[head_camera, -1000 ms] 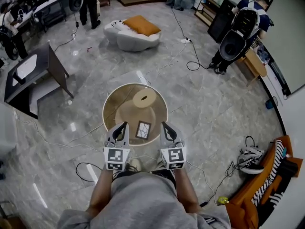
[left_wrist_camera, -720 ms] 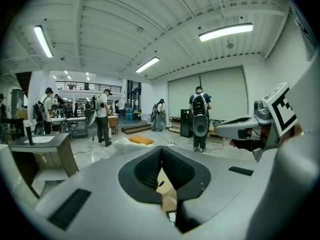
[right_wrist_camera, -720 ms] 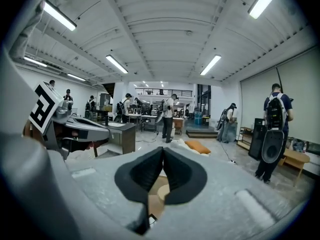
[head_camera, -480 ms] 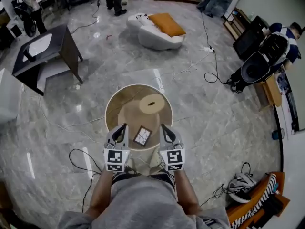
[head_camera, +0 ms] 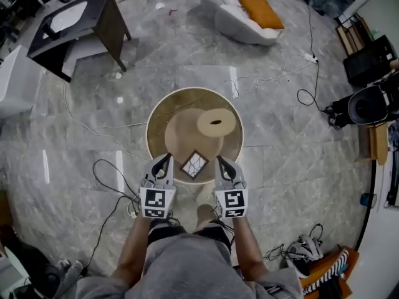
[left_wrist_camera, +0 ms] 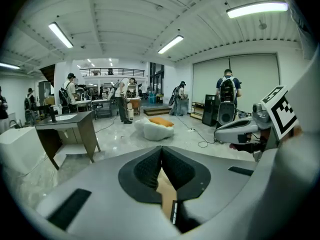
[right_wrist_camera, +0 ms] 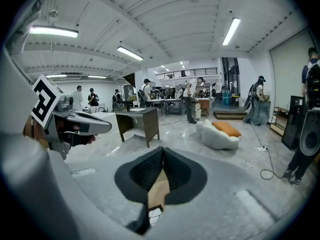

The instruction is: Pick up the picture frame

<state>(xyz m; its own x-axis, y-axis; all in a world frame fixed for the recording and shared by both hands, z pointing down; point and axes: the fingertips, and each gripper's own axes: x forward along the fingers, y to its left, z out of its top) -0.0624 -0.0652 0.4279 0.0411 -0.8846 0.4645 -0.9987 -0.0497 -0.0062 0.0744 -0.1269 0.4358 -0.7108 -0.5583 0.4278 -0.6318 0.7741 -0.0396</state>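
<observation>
While lying flat & cornerwise btw the two claw tips, close to both: picture frame (head_camera: 194,164), dark rim, white crackle-pattern pane, at near edge of round wooden table (head_camera: 163,114). Just right of left claw (head_camera: 165,161), just left of right claw (head_camera: 219,164); both w/ jaws pressed together, nothing held. Beyond claws on tabletop: tan roll (head_camera: 216,123). Left of left claw: floor cables (head_camera: 103,167). Far ahead: white beanbag (head_camera: 240,20) & dark desk (head_camera: 81,23)

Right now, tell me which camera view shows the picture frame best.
The head view: the whole picture frame lies on the round table. The left gripper view catches only a dark edge under its jaws; the right gripper view, one corner.
</observation>
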